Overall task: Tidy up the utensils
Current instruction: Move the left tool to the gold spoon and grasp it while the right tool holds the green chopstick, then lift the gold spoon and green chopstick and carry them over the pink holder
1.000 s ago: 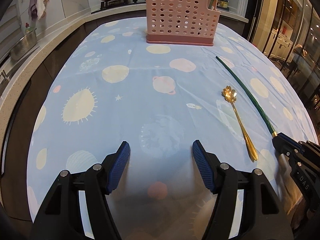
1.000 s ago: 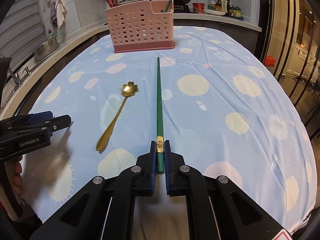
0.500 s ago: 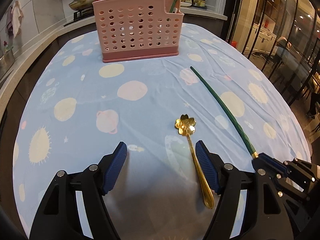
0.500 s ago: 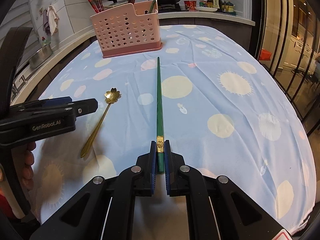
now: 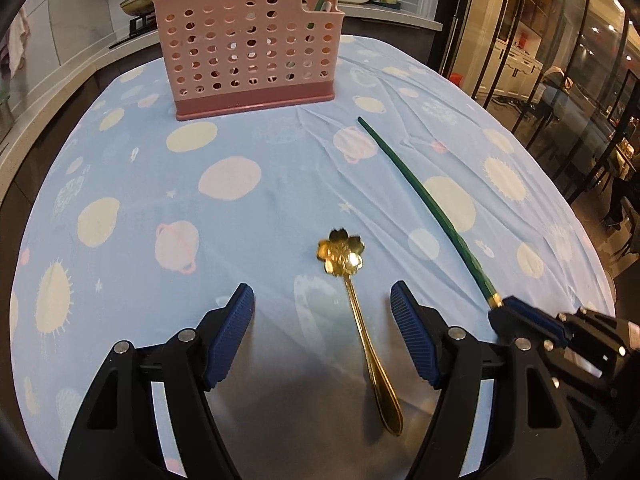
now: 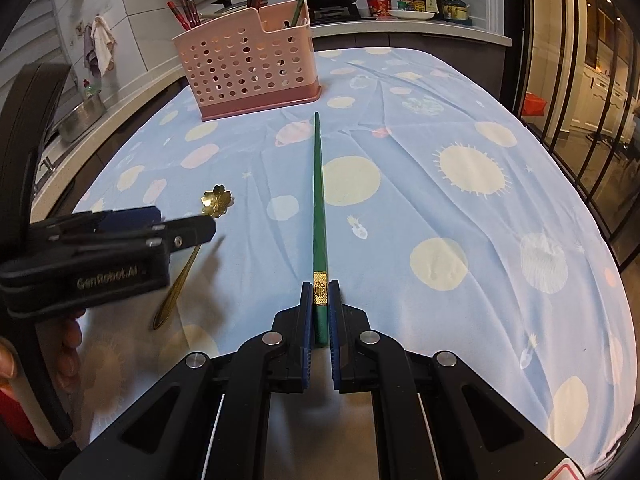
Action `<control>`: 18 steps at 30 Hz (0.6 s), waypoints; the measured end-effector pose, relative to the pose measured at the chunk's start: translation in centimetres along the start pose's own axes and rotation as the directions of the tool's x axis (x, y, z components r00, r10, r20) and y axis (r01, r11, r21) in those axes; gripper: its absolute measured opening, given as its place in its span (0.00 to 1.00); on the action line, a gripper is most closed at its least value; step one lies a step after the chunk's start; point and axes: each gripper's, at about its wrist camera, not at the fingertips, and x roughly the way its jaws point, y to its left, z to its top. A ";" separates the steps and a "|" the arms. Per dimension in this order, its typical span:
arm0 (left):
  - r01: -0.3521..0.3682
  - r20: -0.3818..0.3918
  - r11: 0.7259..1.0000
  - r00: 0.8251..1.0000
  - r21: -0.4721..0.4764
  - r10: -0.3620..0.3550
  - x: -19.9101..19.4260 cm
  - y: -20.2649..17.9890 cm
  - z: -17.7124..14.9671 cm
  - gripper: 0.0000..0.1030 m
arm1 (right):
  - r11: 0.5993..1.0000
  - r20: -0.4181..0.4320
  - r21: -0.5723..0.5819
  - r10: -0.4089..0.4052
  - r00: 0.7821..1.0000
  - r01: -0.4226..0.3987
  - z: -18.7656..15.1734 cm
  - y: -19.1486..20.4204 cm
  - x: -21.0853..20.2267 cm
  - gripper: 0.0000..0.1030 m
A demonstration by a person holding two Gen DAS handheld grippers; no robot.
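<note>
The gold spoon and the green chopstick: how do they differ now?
The gold spoon lies free between the open left tool; the green chopstick is clamped in the right tool. The spoon is shorter, with a flower bowl; the chopstick is straight. Both point toward the pink holder.

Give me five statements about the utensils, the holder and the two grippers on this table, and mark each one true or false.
1. The right gripper is shut on the green chopstick. True.
2. The gold spoon is gripped by the left gripper. False: the spoon lies on the blue tablecloth between open fingers that do not press on it.
3. The pink utensil holder is empty. False: chopsticks stand in it.
4. The spoon's flower-shaped bowl points toward the holder. True.
5. The green chopstick stands upright in the holder. False: the gripped one points toward the holder, its tip short of the holder's base.
</note>
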 end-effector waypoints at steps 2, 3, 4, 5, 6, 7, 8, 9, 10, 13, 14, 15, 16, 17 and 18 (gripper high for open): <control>-0.019 -0.006 1.000 1.000 0.017 0.019 -0.3 -0.1 -1.4 0.65 | 1.000 0.000 0.003 0.002 1.000 -0.002 0.0 -0.1 0.0 0.07; -0.038 0.005 0.999 0.999 0.035 0.038 -0.6 -0.3 -2.1 0.65 | 1.000 0.000 0.004 0.003 1.000 -0.003 0.0 -0.1 0.0 0.07; -0.052 0.009 0.997 0.999 0.048 0.052 -0.9 -0.4 -2.8 0.65 | 1.000 0.001 0.005 0.003 1.000 -0.003 -0.1 -0.1 -0.1 0.07; -0.061 0.014 0.997 0.998 0.052 0.060 -1.4 -0.3 -3.4 0.65 | 1.000 0.001 0.005 0.003 1.000 -0.003 -0.1 -0.1 -0.1 0.07; -0.062 0.015 0.997 0.998 0.048 0.062 -1.7 -0.2 -3.9 0.64 | 1.000 0.002 0.005 0.002 1.000 -0.002 -0.2 0.0 -0.2 0.07; -0.062 0.015 0.997 0.998 0.046 0.062 -2.1 -0.1 -4.3 0.60 | 1.000 0.002 0.004 0.002 1.000 -0.002 -0.2 0.1 -0.2 0.07; -0.064 0.014 0.997 0.998 0.046 0.064 -2.4 0.0 -4.6 0.58 | 1.000 0.003 0.003 0.002 1.000 -0.002 -0.3 0.2 -0.2 0.07; -0.065 0.014 0.997 0.998 0.045 0.065 -2.7 0.0 -4.8 0.50 | 1.000 0.003 0.001 0.003 1.000 -0.003 -0.4 0.2 -0.3 0.07; -0.064 0.014 0.997 0.998 0.045 0.063 -2.9 0.1 -4.9 0.42 | 1.000 0.003 0.000 0.004 1.000 -0.004 -0.4 0.3 -0.3 0.07; -0.049 0.015 0.998 0.999 0.038 0.049 -3.4 0.5 -5.4 0.28 | 1.000 0.004 -0.007 0.009 1.000 -0.009 -0.7 0.7 -0.5 0.07; -0.045 0.016 0.998 0.999 0.032 0.045 -3.4 0.6 -5.4 0.26 | 1.000 0.004 -0.009 0.010 1.000 -0.010 -0.8 0.9 -0.5 0.07; -0.037 0.017 0.999 0.999 0.025 0.037 -3.4 0.8 -5.4 0.23 | 1.000 0.004 -0.010 0.011 1.000 -0.011 -0.9 0.9 -0.6 0.07; -0.030 0.018 0.999 0.999 0.016 0.030 -3.4 1.0 -5.3 0.20 | 1.000 0.004 -0.011 0.012 1.000 -0.011 -1.0 1.0 -0.6 0.07; -0.019 0.020 1.000 1.000 0.007 0.019 -3.4 1.3 -5.3 0.19 | 1.000 0.005 -0.012 0.012 1.000 -0.012 -1.0 1.1 -0.7 0.07; -0.006 0.021 1.000 1.000 -0.004 0.007 -3.4 1.5 -5.2 0.19 | 1.000 0.005 -0.012 0.012 1.000 -0.012 -1.1 1.1 -0.8 0.07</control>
